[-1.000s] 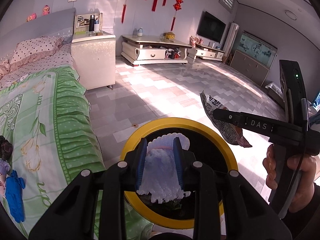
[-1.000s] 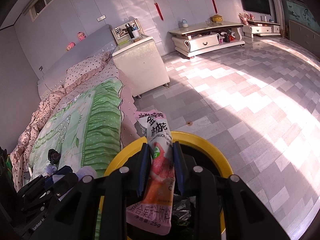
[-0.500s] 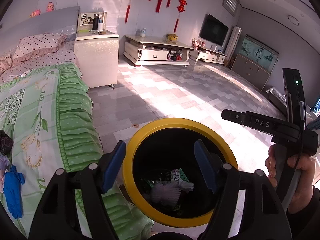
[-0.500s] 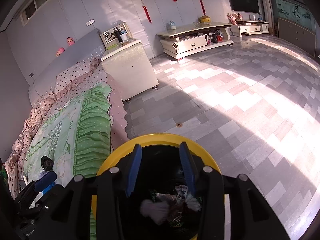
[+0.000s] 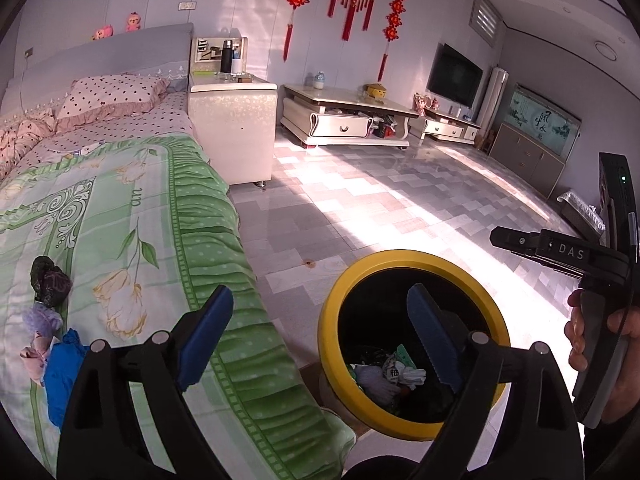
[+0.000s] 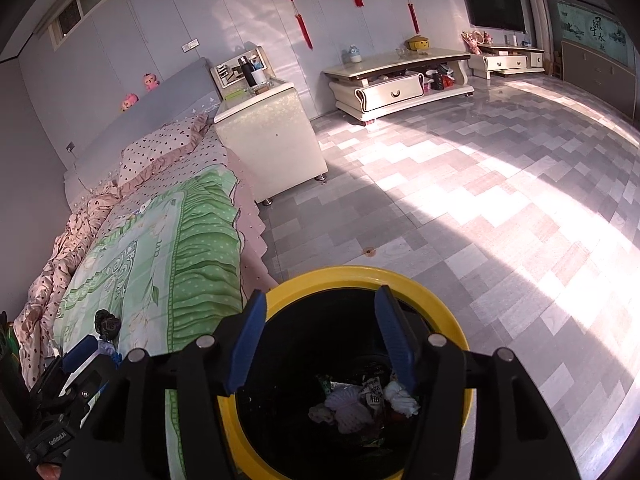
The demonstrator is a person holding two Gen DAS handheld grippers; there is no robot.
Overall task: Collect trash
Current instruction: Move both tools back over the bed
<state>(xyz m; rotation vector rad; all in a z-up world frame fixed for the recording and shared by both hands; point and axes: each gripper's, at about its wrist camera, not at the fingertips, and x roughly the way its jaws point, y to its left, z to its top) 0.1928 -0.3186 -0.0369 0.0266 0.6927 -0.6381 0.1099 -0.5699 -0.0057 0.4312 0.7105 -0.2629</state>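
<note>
— Where does the trash stand?

— Part of it lies at the bottom of the round black bin with the yellow rim [image 6: 452,322]: crumpled white tissue and printed wrappers [image 6: 360,400], at six o'clock in the right wrist view. What is left sits on the green floral quilt [image 5: 120,220] at about eight o'clock in the left wrist view — a dark crumpled wad [image 5: 50,280], a pale lilac scrap [image 5: 40,318] and a bright blue crumpled piece [image 5: 60,372], close together in a loose line running toward the camera.

— And the fingers?

— Both sets spread wide, holding nothing. The right gripper [image 6: 320,336] hangs directly over the bin mouth. The left gripper [image 5: 316,328] straddles the quilt edge and the bin rim, one blue pad over each.

— Which hand goes next?

— The left, I'd judge. The pile lies to its left and slightly below its fingers, while the right gripper has the left tool and the bin between itself and the pile.

— Anything tricky?

— The pieces look soft and nearly touching, so a pinch could snag quilt fabric or grab two scraps at once
</note>
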